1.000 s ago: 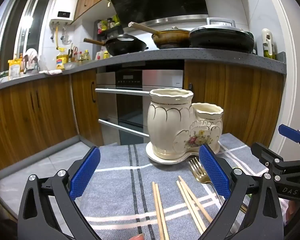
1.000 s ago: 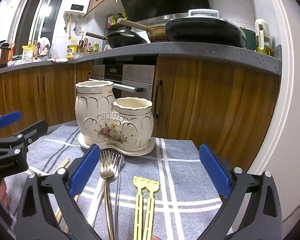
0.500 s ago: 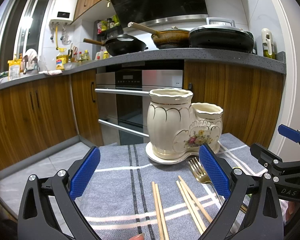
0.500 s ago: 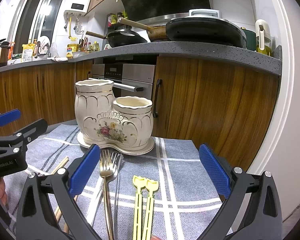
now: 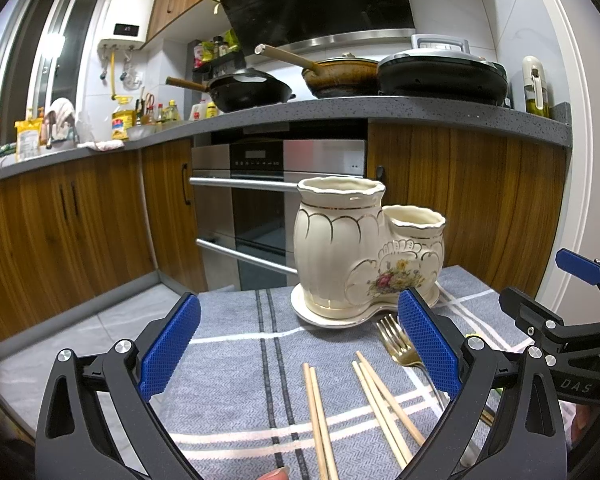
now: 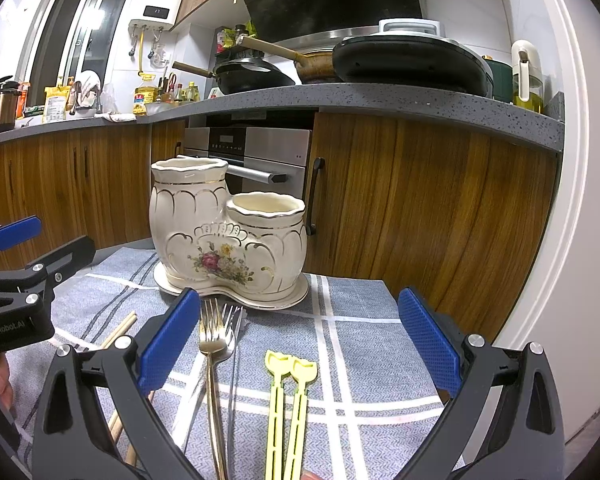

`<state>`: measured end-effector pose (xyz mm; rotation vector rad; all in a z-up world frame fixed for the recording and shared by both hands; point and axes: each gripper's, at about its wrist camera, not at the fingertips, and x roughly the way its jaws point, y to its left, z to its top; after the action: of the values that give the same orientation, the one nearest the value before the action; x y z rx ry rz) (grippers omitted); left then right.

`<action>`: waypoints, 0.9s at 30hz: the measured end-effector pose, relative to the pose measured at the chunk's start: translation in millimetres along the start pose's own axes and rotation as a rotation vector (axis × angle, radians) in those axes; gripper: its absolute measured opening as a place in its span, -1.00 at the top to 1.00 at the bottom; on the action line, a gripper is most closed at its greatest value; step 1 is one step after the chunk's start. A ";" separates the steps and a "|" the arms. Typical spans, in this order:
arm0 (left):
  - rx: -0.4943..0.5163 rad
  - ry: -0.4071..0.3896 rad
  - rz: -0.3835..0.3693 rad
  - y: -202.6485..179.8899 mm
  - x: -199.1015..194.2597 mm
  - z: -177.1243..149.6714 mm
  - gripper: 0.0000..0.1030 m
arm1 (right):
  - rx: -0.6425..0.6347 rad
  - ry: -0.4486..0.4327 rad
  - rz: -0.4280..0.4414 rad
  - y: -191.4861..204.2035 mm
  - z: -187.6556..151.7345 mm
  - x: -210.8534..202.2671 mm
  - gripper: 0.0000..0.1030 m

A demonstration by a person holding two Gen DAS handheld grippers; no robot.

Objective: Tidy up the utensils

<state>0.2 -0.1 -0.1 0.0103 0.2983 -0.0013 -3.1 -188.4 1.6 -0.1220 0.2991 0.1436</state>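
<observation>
Two claws: the left claw and the right claw both stand wide and hold nothing; each hovers above the grey striped cloth on the tabletop.
Nearest to left claw: two pairs of wooden chopsticks lie flat on the cloth between its fingers, pointing toward the holder. The left pair is close together; the right pair is a little crossed.
Nearest to right claw: a gold fork with a silver fork just beside it on the right, then the yellow-green picks nearer the middle of the opening.
Far end: the cream ceramic holder stands upright on its saucer, empty as far as I can see, with a tall cup on the left and a low cup on the right.
Step in hand (my judgement): the first pick-up is not yet begun.
How to do it well: lower one claw straight over one pair, close across both sticks near their middle so they lift together, then tilt them upright over a cup.
Risk: thin flat things can slip on the cloth; the forks touch, so the claw may catch both.
</observation>
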 end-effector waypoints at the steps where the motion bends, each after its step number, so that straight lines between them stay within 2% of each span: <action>1: 0.000 0.000 0.000 0.0 0.0 0.0 -0.90 | 0.000 0.000 0.000 0.0 -0.2 0.1 -0.90; 27: 0.001 0.000 0.000 -0.1 0.0 0.0 -0.90 | -0.005 0.001 -0.002 0.0 -0.5 1.1 -0.90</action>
<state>0.2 -0.2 -0.1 0.0115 0.2986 -0.0013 -2.2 -188.3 0.8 -0.1276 0.3001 0.1427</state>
